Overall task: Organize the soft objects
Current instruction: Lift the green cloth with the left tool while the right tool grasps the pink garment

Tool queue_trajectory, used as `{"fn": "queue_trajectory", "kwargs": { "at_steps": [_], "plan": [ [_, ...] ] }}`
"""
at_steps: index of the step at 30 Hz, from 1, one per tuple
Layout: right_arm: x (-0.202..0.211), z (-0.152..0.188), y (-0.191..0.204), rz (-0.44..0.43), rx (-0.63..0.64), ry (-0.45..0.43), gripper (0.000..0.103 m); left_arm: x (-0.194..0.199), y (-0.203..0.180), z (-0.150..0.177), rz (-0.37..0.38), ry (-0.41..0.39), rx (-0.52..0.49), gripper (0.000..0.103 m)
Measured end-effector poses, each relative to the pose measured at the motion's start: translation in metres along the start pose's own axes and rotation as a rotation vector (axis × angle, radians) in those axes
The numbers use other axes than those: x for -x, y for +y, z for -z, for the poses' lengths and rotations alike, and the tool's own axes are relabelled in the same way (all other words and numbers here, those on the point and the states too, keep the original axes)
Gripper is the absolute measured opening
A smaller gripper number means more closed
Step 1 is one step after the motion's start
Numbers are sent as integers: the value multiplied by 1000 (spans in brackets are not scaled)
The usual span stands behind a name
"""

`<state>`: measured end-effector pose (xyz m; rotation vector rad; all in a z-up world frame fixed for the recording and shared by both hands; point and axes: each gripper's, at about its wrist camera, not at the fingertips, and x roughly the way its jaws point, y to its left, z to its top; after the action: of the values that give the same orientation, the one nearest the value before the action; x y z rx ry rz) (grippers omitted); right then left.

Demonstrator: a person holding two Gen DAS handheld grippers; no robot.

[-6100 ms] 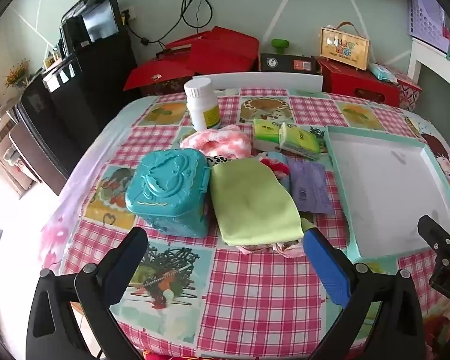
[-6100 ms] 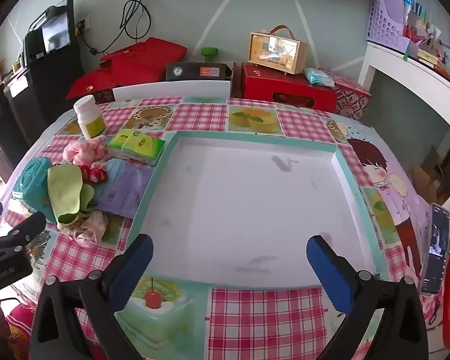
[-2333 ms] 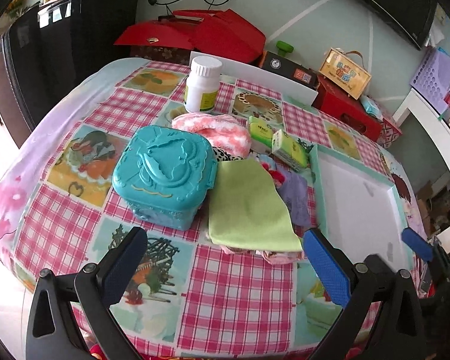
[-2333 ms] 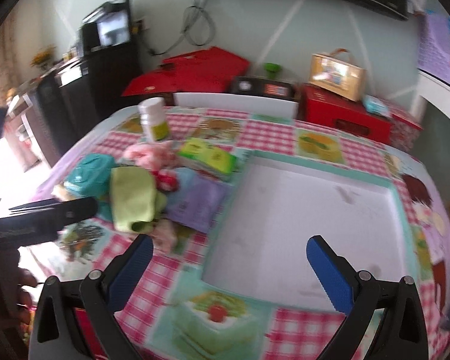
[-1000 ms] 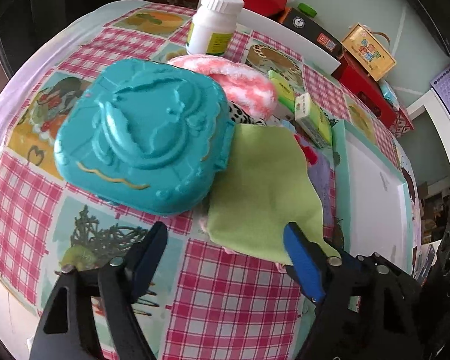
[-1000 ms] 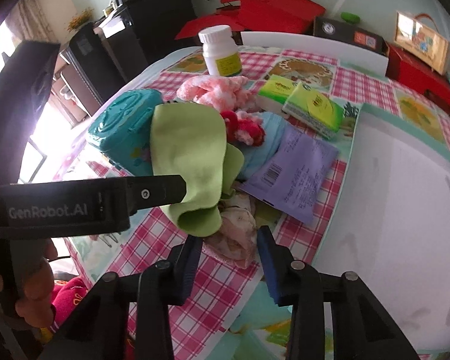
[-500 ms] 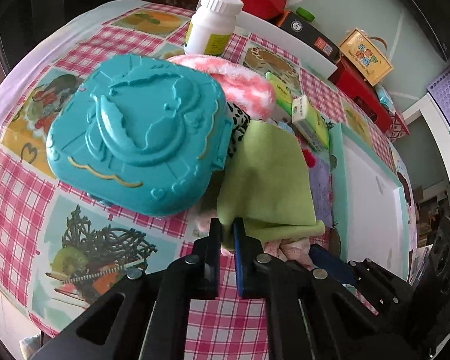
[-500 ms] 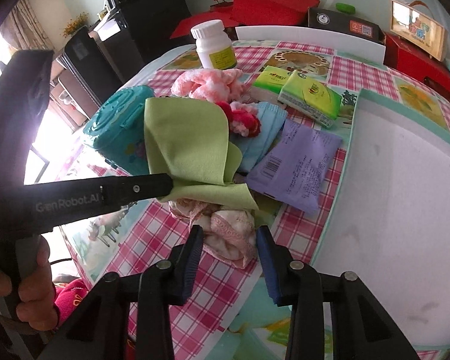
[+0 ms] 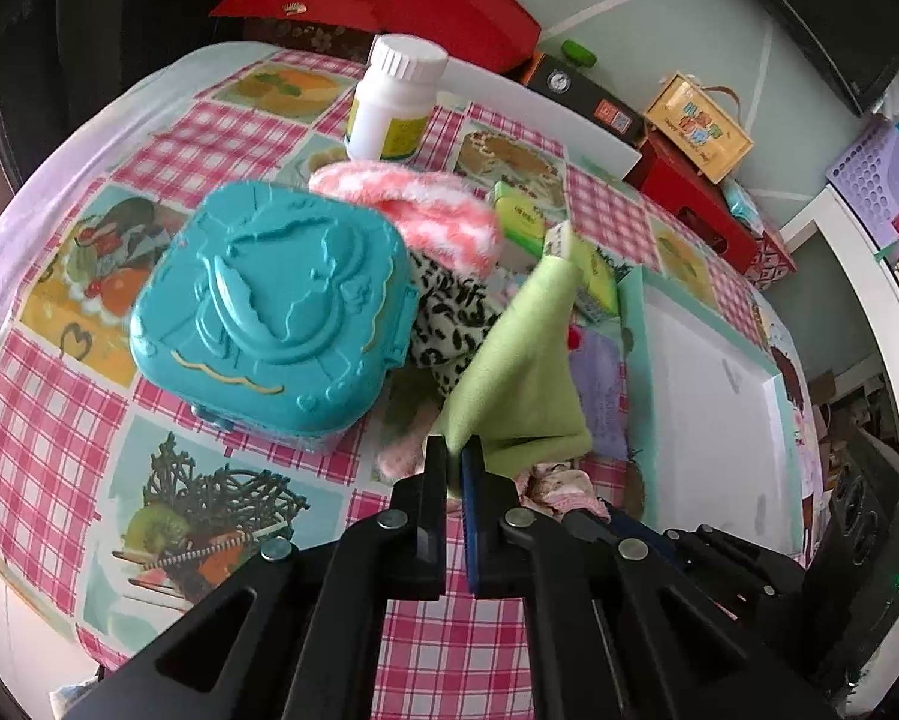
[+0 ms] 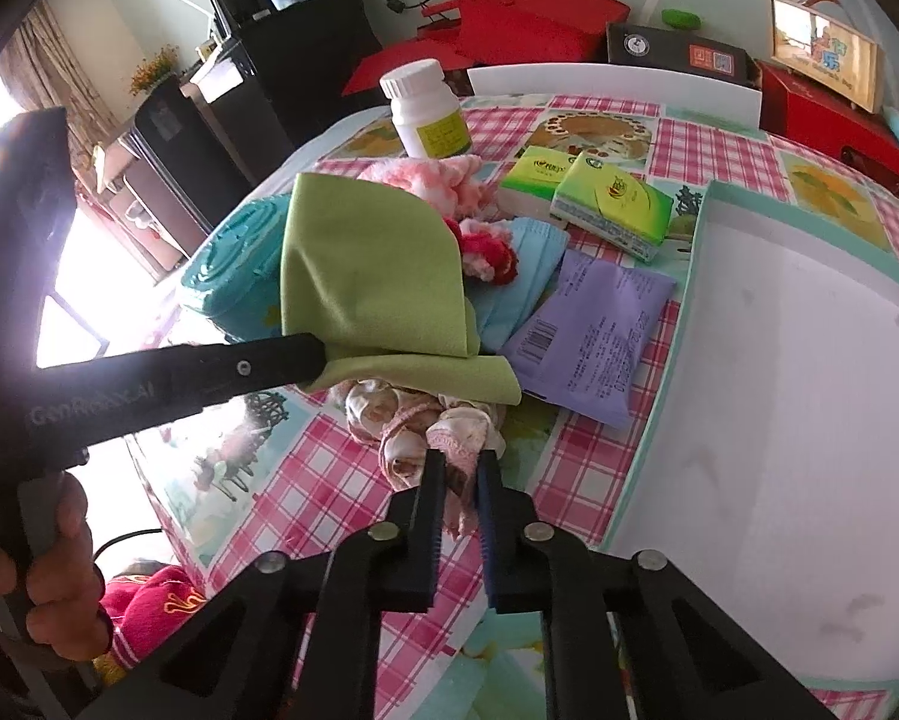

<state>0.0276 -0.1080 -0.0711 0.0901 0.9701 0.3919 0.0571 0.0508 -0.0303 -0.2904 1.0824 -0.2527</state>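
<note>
A green cloth (image 9: pixel 524 372) is hanging as a lifted, folded sheet at the centre of the left wrist view, its lower corner pinched and its upper corner pointing up. Below it, a crumpled cream-and-pink floral fabric (image 10: pixel 425 426) is lying bunched at the lower centre of the right wrist view. A fluffy pink-and-white item (image 9: pixel 425 216) is resting at upper centre, beside a leopard-print piece (image 9: pixel 449 324) that is lying under the cloth's left edge.

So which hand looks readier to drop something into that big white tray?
Probably the right gripper: it is shut on the pink floral cloth right beside the white tray. The left gripper, pinching the green cloth, sits farther away.
</note>
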Motion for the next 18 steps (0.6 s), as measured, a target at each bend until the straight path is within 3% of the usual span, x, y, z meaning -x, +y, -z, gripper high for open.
{"fn": "queue_trajectory", "kwargs": {
  "at_steps": [18],
  "plan": [
    [59, -2, 3, -116, -60, -169, 7, 63, -12, -15, 60, -133, -14, 3]
  ]
}}
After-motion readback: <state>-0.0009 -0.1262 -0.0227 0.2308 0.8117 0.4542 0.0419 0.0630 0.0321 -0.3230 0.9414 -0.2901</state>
